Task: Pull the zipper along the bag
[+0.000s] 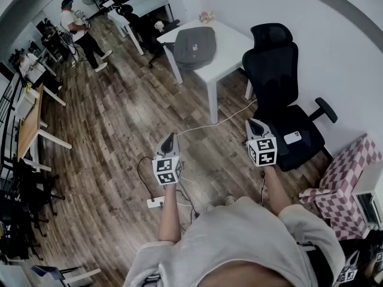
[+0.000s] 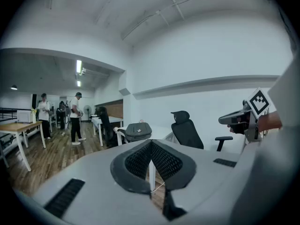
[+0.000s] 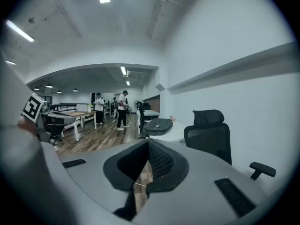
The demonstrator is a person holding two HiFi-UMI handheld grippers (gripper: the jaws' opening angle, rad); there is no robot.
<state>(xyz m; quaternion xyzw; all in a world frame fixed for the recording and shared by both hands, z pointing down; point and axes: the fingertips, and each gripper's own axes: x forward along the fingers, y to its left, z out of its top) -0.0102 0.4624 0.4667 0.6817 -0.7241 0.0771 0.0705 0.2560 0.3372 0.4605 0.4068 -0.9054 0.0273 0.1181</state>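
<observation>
Grey bag (image 1: 194,45) at white table's (image 1: 234,43) edge; wooden floor (image 1: 119,121) before it.

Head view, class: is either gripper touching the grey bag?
No, the grey bag lies on the white table, well apart from the left gripper and the right gripper.

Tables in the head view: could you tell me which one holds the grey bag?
The white table beside the black office chair holds the grey bag; the farther white table and the wooden table do not.

Wood floor (image 1: 114,136), white table (image 1: 230,43), black chair (image 1: 272,70)
</observation>
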